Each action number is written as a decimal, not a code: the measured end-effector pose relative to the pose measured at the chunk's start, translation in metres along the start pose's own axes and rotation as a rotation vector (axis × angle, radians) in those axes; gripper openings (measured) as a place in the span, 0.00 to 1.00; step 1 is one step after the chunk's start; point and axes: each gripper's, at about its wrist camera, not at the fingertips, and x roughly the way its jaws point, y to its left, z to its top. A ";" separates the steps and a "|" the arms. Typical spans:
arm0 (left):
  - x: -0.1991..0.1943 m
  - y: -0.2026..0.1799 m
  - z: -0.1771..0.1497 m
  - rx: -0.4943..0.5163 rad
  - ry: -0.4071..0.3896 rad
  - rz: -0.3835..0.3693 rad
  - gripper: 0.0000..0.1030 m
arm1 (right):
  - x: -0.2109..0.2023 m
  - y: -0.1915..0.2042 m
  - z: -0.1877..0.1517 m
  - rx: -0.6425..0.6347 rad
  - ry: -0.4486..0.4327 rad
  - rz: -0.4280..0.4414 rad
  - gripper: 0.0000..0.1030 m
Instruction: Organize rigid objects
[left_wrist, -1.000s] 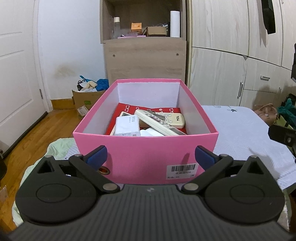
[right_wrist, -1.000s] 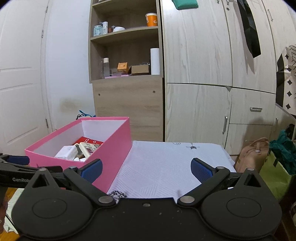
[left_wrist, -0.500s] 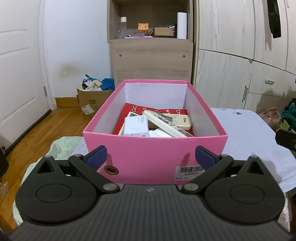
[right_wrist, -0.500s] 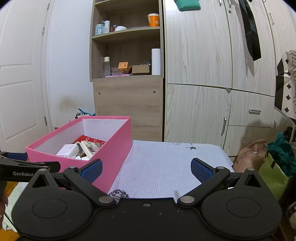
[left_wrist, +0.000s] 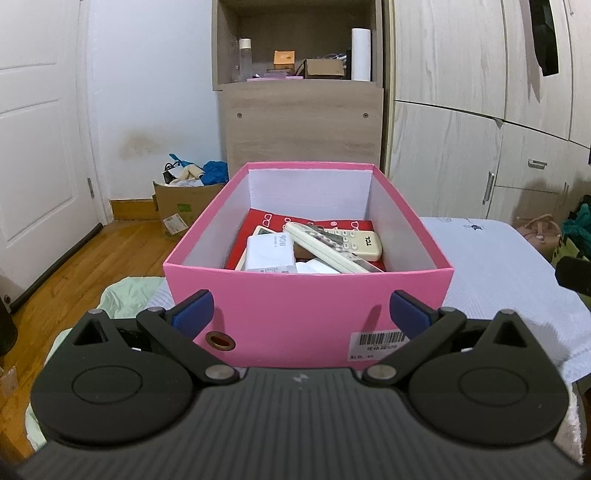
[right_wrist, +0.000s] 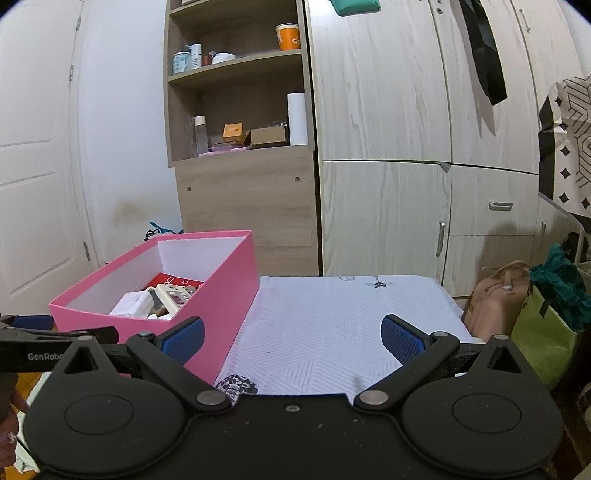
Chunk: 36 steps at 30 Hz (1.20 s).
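A pink cardboard box (left_wrist: 295, 317) stands on the white patterned bed cover (right_wrist: 332, 325). Inside it lie a cream TCL remote (left_wrist: 343, 243), a white boxed item (left_wrist: 269, 254) and a red packet (left_wrist: 258, 225). My left gripper (left_wrist: 301, 314) is open and empty, just in front of the box's near wall. The box also shows in the right wrist view (right_wrist: 218, 295), at the left. My right gripper (right_wrist: 291, 334) is open and empty, held above the bed cover to the right of the box.
A wooden shelf unit (right_wrist: 243, 147) with bottles, small boxes and a paper roll stands behind the bed, beside wardrobe doors (right_wrist: 384, 147). A cardboard carton (left_wrist: 177, 206) sits on the wooden floor at left. Bags (right_wrist: 509, 295) stand to the right of the bed.
The left gripper has drawn back and risen a little, so the box sits farther and lower in its view. The right gripper has barely moved. Both stay open.
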 end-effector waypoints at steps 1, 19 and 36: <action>0.000 -0.001 0.000 0.001 0.001 -0.004 1.00 | 0.000 0.000 0.000 0.004 0.001 0.001 1.00; -0.003 0.003 0.003 -0.003 -0.023 0.008 1.00 | 0.000 0.003 0.001 0.042 0.013 -0.036 1.00; -0.008 -0.006 0.002 0.061 -0.054 0.057 1.00 | 0.001 0.004 0.002 0.012 0.049 -0.062 1.00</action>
